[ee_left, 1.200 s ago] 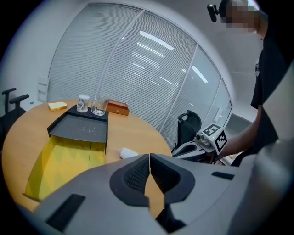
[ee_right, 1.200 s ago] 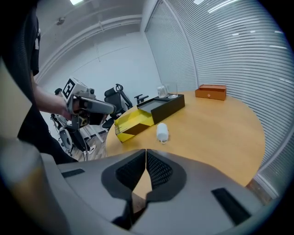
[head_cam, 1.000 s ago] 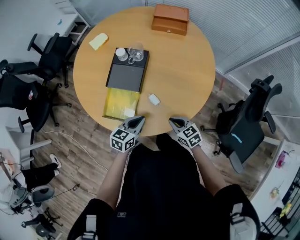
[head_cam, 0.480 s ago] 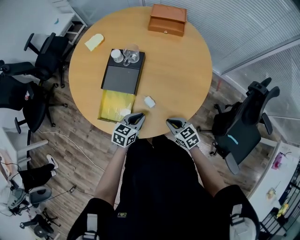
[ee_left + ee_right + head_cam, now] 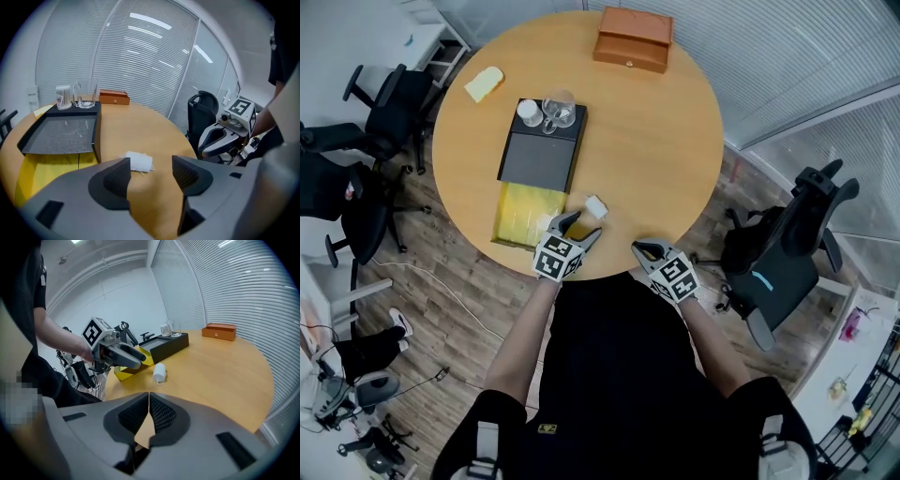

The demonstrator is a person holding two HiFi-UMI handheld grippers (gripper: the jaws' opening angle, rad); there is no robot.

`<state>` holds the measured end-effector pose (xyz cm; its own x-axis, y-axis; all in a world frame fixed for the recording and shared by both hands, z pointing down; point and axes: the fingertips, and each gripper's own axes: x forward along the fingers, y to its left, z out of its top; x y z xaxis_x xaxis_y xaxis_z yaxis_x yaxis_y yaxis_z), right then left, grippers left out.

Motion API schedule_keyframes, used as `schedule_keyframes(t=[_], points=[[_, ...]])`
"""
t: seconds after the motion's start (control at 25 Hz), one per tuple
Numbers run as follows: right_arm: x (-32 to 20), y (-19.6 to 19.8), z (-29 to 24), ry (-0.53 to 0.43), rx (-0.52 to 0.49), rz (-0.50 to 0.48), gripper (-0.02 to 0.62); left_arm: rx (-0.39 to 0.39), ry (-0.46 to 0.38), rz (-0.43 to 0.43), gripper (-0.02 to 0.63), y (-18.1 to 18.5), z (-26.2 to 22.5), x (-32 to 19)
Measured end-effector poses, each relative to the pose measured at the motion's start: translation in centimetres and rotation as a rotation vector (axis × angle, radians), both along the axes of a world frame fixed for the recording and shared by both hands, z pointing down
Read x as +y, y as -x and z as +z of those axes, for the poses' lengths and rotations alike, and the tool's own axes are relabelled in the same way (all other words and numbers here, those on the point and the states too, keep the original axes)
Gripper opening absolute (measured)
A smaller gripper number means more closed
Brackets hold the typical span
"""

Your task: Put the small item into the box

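My L gripper (image 5: 581, 228) is over the near rim of the table (image 5: 666, 141). Its jaws are opening, already wide apart, pads bare. The item (image 5: 596, 205), a white roll, lies on the wood just ahead of my fingertips, nearer the left pad, untouched. Left of those fingers is a yellow sheet (image 5: 523, 208), its edge near the item. The black tray (image 5: 539, 157) lies beyond it, tray wall running straight away from me. My R gripper (image 5: 643, 247) hangs at the table rim, right of the item, jaws pressed together w/ nothing in them. The box (image 5: 634, 39) sits closed at the far rim, well beyond both sets of fingers. Btw item and box there's bare wood, right of the tray. Glasses (image 5: 553, 110) stand at the tray's far end.
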<state>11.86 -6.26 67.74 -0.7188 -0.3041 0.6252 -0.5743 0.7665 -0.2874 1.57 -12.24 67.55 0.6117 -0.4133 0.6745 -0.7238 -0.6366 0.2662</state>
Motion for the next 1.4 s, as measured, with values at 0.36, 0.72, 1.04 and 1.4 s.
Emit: schedule_keyframes(t=[0.36, 0.72, 1.04, 1.4], points=[[-0.2, -0.7, 0.4, 0.023, 0.018, -0.008, 0.006, -0.044, -0.002, 0.065, 0.357, -1.4, 1.5, -1.7], [-0.9, -0.1, -0.2, 0.010, 0.003, -0.023, 0.005, -0.264, 0.014, 0.148, 0.362, -1.8, 3.6, -3.4], [-0.6, -1.2, 0.5, 0.029, 0.022, -0.027, 0.006, -0.336, 0.030, 0.189, 0.360, -2.5, 4.9, -3.6], [-0.9, -1.1, 0.8, 0.034, 0.016, -0.034, 0.006, -0.420, 0.040, 0.214, 0.325, -2.1, 5.8, -3.4]])
